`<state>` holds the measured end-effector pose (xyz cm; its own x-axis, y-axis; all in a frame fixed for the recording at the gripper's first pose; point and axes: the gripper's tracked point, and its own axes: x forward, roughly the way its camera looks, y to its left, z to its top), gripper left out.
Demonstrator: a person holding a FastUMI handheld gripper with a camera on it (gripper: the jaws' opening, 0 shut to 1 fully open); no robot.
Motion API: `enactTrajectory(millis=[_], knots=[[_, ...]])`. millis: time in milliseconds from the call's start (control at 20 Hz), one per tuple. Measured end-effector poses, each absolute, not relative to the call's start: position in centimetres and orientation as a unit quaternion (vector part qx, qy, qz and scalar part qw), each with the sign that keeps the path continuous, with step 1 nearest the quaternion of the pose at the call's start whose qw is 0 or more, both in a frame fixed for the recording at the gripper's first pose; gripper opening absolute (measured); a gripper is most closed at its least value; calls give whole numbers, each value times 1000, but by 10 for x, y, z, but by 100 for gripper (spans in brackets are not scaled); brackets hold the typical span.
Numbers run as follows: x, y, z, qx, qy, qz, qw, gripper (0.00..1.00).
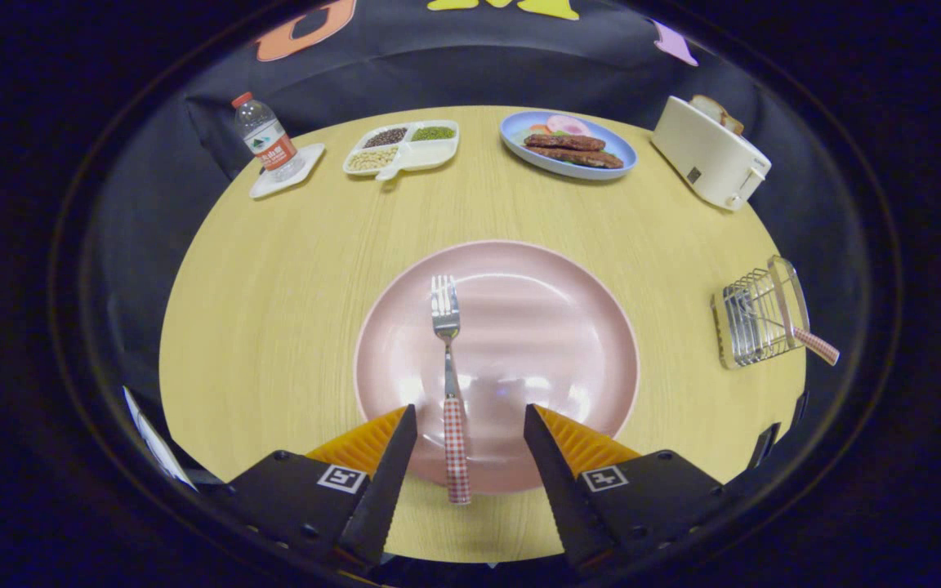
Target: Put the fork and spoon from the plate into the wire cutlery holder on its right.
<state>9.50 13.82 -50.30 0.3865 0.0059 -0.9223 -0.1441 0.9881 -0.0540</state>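
Pink and glossy, the plate (519, 327) sat at the centre of the frame on the wooden table (274, 286), with only the fork (448, 359) on it, tines pointing away and checked handle reaching past the near rim. The gripper (470, 429) hovered with its fingers spread wide, the handle lying between them but untouched. At the right of the frame stood the wire cutlery holder (752, 322), a checked handle, probably the spoon (815, 345), already leaning out of it. So the fork seemed to be the step in hand. Next, the fingers would need to drop, pinch the handle squarely, then lift clear of the rim and carry right.
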Motion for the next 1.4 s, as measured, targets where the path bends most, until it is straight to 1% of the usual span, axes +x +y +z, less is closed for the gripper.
enactTrajectory(millis=[50,100,150,350,400,450,500,550,600,650,700,1050,1400], knots=[[96,140,-504,-70,544,44,835,78],[98,140,-504,-74,536,42,840,68],[101,142,-506,-77,529,42,844,48],[98,143,-518,-69,520,45,850,24],[97,138,-509,-70,515,39,853,18],[100,141,-514,-61,510,46,857,11],[98,145,-516,-53,507,51,859,14],[95,147,-511,-47,505,47,860,13],[97,145,-509,-42,503,55,861,5],[97,145,-507,-41,503,59,861,4],[94,144,-506,-41,504,65,861,1],[85,125,-466,-31,496,99,862,1],[84,57,-423,-25,499,81,863,1]])
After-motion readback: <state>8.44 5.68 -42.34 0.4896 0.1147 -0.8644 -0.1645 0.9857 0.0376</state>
